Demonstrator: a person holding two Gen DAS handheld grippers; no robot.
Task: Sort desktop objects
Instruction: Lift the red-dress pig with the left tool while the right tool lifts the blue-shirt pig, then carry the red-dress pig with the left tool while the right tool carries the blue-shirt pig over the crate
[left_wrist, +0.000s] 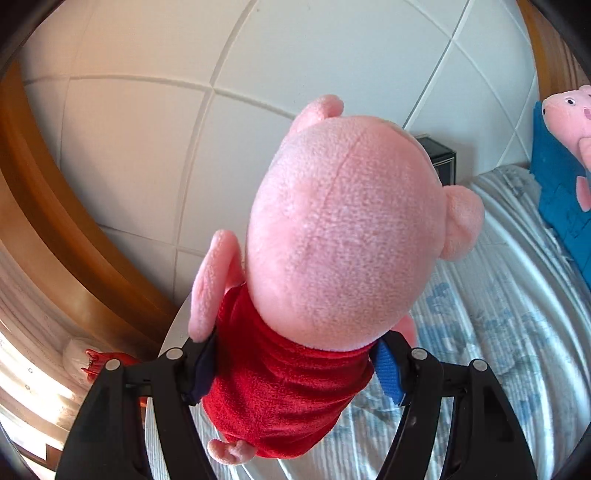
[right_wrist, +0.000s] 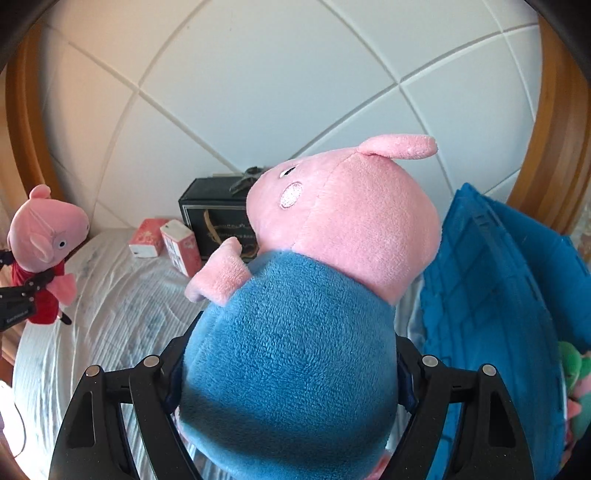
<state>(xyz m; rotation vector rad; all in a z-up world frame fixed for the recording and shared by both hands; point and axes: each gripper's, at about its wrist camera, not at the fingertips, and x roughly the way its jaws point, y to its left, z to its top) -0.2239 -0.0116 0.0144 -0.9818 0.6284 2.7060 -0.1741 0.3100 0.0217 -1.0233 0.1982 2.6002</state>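
My left gripper (left_wrist: 295, 373) is shut on a pink pig plush in a red dress (left_wrist: 332, 236), held by its body above the bed; it also shows far left in the right wrist view (right_wrist: 40, 240). My right gripper (right_wrist: 288, 380) is shut on a pink pig plush in a blue outfit (right_wrist: 295, 332), held by its body next to a blue crate (right_wrist: 498, 277). The blue-clad plush also shows at the right edge of the left wrist view (left_wrist: 569, 114), in front of the blue crate (left_wrist: 554, 192).
A bed with a pale striped sheet (right_wrist: 110, 295) lies below. At the padded white headboard (right_wrist: 258, 92) stand a black box (right_wrist: 210, 218) and two red-white tissue packs (right_wrist: 162, 243). A green and pink plush (right_wrist: 576, 376) sits in the crate. Wooden frame (left_wrist: 44, 206) at left.
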